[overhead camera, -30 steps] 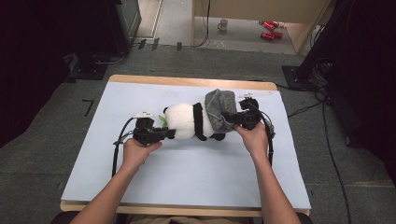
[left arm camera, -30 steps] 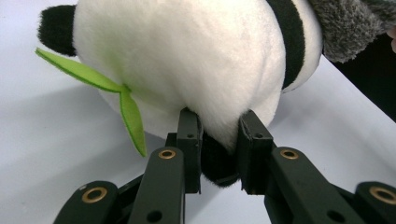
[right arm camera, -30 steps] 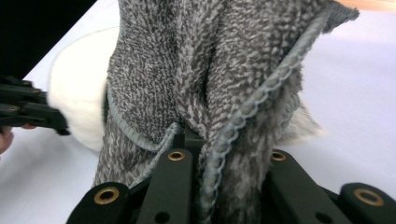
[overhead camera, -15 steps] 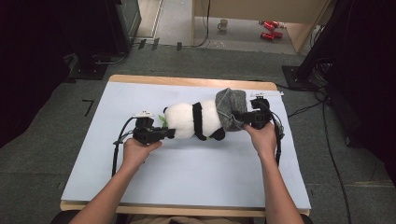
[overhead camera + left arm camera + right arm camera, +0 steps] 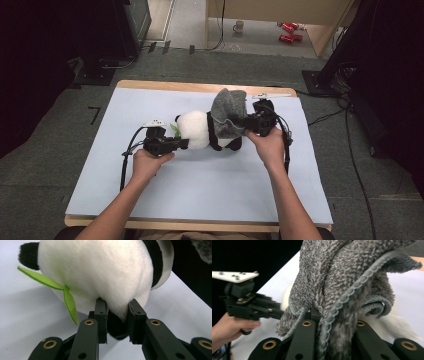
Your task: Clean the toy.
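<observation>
Grey towel (image 5: pixel 228 114) lifted higher — one panda (image 5: pixel 197 131), two tongs clamped.

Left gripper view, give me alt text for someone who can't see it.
The left gripper pinches a fold of a white and black panda plush between its two black jaws. A green felt leaf hangs from the plush at the left, above a pale blue table cover.
</observation>
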A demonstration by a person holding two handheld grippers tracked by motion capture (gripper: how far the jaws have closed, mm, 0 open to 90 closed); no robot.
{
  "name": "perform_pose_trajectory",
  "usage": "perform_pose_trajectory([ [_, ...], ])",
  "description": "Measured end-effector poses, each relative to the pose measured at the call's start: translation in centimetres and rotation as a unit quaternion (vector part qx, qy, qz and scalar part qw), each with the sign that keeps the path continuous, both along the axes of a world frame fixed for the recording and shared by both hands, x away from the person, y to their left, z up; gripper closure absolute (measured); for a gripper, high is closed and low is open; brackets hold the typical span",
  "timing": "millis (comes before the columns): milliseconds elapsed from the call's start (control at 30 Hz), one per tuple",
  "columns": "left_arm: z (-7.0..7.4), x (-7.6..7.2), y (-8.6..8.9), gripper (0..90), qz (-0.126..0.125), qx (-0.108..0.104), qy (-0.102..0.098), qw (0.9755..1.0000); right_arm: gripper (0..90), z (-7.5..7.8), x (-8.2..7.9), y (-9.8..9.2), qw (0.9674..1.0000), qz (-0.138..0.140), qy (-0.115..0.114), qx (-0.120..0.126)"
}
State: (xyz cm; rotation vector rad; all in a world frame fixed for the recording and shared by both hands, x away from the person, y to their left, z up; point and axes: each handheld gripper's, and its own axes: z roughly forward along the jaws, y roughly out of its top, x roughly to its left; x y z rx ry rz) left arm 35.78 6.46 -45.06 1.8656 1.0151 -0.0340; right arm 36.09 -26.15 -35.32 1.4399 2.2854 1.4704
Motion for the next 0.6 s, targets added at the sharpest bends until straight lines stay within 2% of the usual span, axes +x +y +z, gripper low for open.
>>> perform_pose_trajectory([
  [200,-0.1,-0.6,-0.2,73.7,0.0,-0.001,0.0,1.0,81.3,0.0,0.0,3.1,0.9991,0.043,-0.002,-0.001],
  [367,0.0,-1.2,-0.2,73.5,0.001,0.003,-0.002,1.0,81.2,-0.2,-0.2,5.9,0.9969,0.078,-0.003,0.0],
  [500,-0.1,-1.5,-0.2,73.4,0.002,0.005,-0.003,1.0,81.2,-1.3,-0.1,8.0,0.9947,0.102,0.006,0.011],
  [600,-0.1,-1.7,0.0,73.4,0.004,0.005,-0.005,1.0,81.1,-2.9,0.2,9.4,0.9935,0.112,0.023,-0.002],
])
